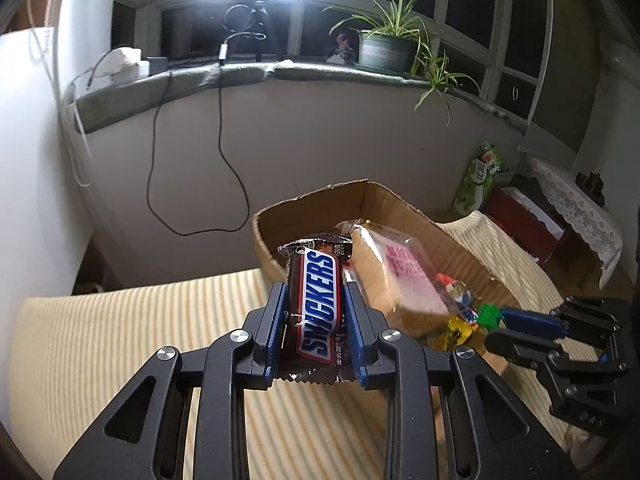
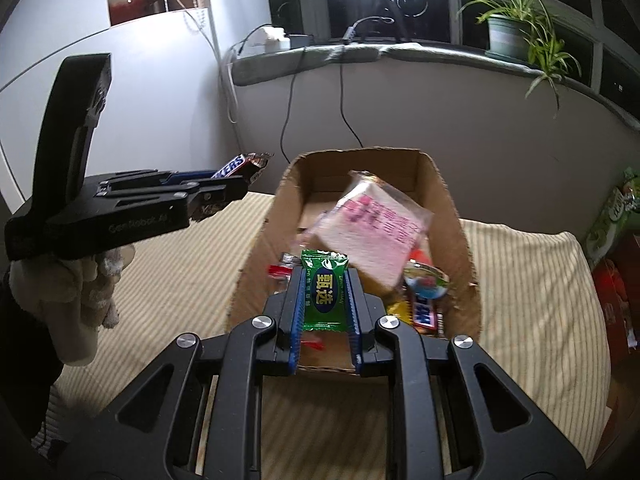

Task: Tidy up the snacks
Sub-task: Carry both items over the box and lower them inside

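Left tool (image 1: 316, 312) clamps Snickers (image 1: 318, 304), right tool (image 2: 325, 300) clamps green candy (image 2: 324, 294); carry both level, clear of box (image 2: 456, 216), gripping firmly.

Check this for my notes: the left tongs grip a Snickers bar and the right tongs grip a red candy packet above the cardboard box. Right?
Nearly. The right tongs grip a green candy packet, not red, as the right wrist view shows. The left tongs do grip the Snickers bar, and the cardboard box lies below.
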`<state>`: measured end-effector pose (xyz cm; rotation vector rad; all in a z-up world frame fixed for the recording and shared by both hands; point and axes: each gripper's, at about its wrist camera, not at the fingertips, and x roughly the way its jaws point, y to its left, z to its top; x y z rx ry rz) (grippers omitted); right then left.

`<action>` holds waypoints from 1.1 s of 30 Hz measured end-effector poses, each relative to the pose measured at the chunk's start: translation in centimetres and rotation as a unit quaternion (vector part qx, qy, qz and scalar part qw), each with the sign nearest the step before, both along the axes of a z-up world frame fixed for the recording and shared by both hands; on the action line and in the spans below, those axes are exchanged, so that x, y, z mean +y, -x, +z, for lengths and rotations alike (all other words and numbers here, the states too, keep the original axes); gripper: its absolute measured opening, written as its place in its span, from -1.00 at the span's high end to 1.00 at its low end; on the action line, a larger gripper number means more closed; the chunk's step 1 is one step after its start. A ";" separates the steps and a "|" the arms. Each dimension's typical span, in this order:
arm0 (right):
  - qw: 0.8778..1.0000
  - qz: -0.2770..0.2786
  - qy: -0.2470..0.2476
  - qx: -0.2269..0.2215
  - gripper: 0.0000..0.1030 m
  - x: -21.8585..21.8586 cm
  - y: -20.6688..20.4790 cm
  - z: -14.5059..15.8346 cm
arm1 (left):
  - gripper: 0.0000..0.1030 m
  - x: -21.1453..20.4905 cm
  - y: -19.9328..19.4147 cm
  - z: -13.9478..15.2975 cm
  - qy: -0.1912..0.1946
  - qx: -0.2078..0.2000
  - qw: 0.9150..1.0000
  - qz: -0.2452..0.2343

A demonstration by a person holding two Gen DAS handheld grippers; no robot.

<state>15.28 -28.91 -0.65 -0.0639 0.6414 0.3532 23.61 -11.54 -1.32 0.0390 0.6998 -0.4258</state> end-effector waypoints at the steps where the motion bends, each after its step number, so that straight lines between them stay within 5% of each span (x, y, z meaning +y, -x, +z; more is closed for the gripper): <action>1: 1.000 -0.002 0.000 0.001 0.62 -0.3 -0.2 -0.1 | 0.49 -0.4 -0.6 -0.1 -0.003 0.002 1.000 -0.001; 33: 0.999 -0.002 -0.005 0.037 0.62 -1.8 -4.5 -2.8 | 0.49 -3.7 -5.5 -2.6 -0.021 0.028 0.999 -0.018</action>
